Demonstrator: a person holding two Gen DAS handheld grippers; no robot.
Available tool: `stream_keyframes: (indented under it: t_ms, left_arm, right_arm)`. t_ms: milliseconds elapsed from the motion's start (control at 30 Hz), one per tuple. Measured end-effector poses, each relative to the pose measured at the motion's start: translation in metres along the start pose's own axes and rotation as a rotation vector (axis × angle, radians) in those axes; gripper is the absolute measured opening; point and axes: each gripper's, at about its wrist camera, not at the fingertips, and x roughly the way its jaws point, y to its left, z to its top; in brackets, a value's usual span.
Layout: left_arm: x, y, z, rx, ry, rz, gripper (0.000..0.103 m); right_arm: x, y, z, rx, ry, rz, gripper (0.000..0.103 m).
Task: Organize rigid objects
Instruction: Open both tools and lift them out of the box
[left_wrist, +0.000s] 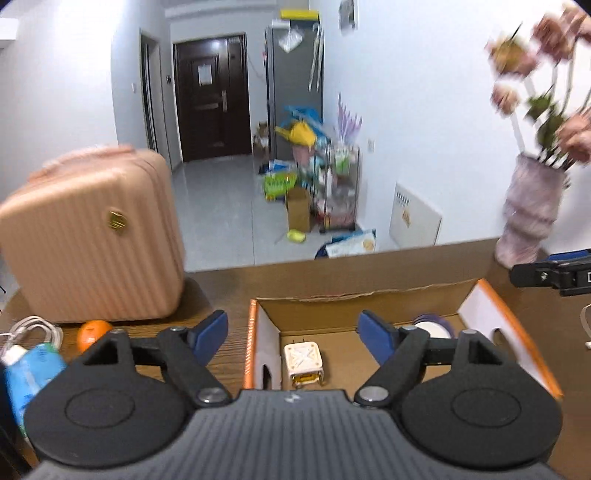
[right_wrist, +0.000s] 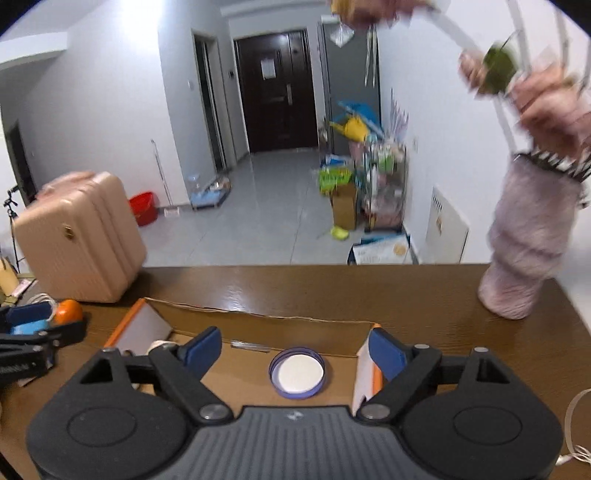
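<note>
No readable text anywhere I look; the door (right_wrist: 271, 88) notice, suitcase (left_wrist: 92, 236) badge and floor packages are all too blurred.

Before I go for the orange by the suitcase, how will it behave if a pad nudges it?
The orange looks round and smooth, so it would probably roll across the glossy wooden table. The suitcase right behind it might stop it that way. It looks firm, likely safe to squeeze lightly.
</note>
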Motion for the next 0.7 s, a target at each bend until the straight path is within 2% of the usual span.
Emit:
stream_keyframes:
  t_ms: [133,267,400,433,467,533,700]
  left_arm:
    - [-0.063,0.006,-0.007,0.002,-0.074,0.002,0.087]
    - [-0.121,0.009,-0.033,0.021,-0.123,0.001,0.094]
    - [-0.180,0.010,-0.077,0.005,-0.186,-0.016,0.101]
    - [-0.192,0.008,-0.087,0.005,-0.201,-0.015,0.103]
    - [-0.206,0.006,-0.101,0.009,-0.225,-0.020,0.103]
    - [-0.232,0.003,-0.130,0.014,-0.277,-0.027,0.103]
    - [-0.276,-0.010,-0.202,0.009,-0.337,0.025,0.103]
  right_arm:
    - [-0.066,0.003,-0.024,-0.031,-0.071,-0.008,0.093]
    - [-0.128,0.014,-0.070,-0.078,-0.134,-0.010,0.094]
    - [-0.186,0.033,-0.121,-0.105,-0.254,-0.008,0.095]
    - [-0.201,0.039,-0.138,-0.102,-0.298,-0.002,0.099]
    - [-0.213,0.046,-0.152,-0.099,-0.338,0.007,0.103]
    - [-0.231,0.054,-0.183,-0.087,-0.407,0.025,0.103]
    - [-0.254,0.064,-0.249,-0.034,-0.420,0.071,0.103]
